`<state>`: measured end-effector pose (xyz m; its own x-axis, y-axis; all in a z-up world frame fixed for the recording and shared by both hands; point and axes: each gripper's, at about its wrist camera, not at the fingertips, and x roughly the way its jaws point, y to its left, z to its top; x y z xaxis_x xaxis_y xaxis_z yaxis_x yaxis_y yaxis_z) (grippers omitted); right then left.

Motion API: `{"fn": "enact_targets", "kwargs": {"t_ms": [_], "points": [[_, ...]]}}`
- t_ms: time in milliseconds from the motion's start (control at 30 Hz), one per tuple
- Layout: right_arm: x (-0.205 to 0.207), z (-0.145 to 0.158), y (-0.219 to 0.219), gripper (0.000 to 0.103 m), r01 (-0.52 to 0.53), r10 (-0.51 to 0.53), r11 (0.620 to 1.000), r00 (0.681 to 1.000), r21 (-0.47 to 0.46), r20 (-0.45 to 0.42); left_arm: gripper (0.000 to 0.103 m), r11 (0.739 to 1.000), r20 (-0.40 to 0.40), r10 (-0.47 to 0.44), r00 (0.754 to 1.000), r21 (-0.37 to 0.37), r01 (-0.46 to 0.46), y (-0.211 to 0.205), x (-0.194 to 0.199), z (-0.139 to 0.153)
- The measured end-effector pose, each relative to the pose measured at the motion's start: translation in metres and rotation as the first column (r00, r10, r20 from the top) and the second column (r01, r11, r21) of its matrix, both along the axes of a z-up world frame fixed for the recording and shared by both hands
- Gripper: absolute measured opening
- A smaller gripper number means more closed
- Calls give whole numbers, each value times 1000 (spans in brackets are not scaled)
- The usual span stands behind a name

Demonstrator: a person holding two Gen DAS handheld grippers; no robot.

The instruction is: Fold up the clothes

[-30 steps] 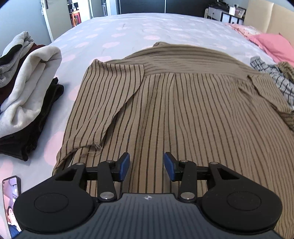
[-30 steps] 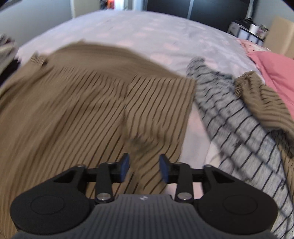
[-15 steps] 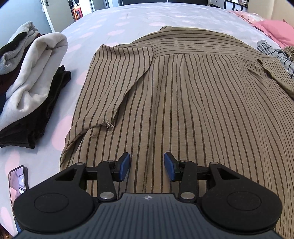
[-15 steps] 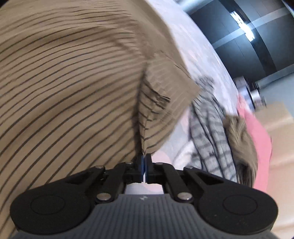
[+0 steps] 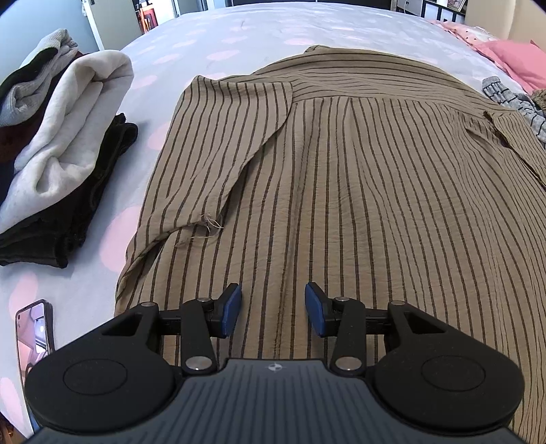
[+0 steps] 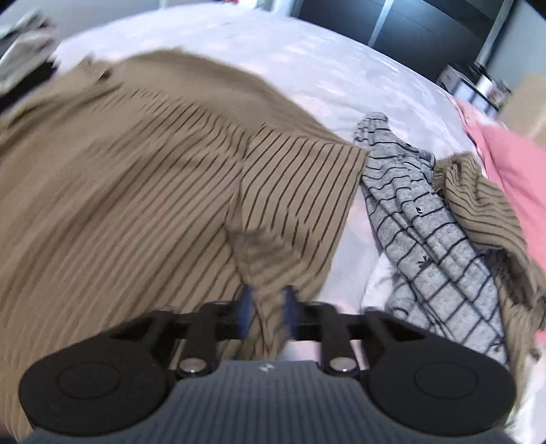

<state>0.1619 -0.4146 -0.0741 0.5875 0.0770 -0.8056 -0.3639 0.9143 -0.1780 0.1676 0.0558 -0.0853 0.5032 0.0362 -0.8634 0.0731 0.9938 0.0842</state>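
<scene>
Bed (image 5: 259, 30): pale cover with pink spots. Phone (image 5: 34, 328): near left, lying on the bed, screen lit. Pink bedding (image 5: 518, 58): far right. Dark wardrobe doors (image 6: 344, 17): beyond the bed's far edge. Shelf unit (image 5: 440, 5) with small items: far right, against the wall. Doorway (image 5: 150, 17): far left.

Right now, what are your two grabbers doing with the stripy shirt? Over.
Left gripper open above striped shirt. Right gripper partly open around the shirt's right sleeve. Grey checked garment beside that sleeve.
</scene>
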Motion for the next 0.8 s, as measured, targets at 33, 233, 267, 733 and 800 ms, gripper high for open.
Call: {"fn": "enact_targets", "kwargs": {"t_ms": [33, 233, 267, 733, 800], "points": [[6, -1, 0, 39, 10, -10, 1000, 1000, 16, 3, 39, 1000, 1, -2, 1000, -1, 2, 0, 0, 0], [30, -19, 7, 47, 20, -21, 998, 1000, 51, 17, 41, 1000, -5, 3, 1000, -3, -3, 4, 1, -3], [33, -22, 10, 44, 6, -7, 999, 1000, 44, 23, 41, 1000, -7, 4, 1000, -3, -4, 4, 2, -4], [21, -42, 39, 32, -169, 172, 985, 981, 37, -89, 41, 1000, 2, 13, 1000, -22, -13, 8, 3, -2], [17, -34, 35, 33, -174, 179, 983, 979, 58, -93, 41, 1000, 5, 19, 1000, -22, -19, 9, 3, -1]]}}
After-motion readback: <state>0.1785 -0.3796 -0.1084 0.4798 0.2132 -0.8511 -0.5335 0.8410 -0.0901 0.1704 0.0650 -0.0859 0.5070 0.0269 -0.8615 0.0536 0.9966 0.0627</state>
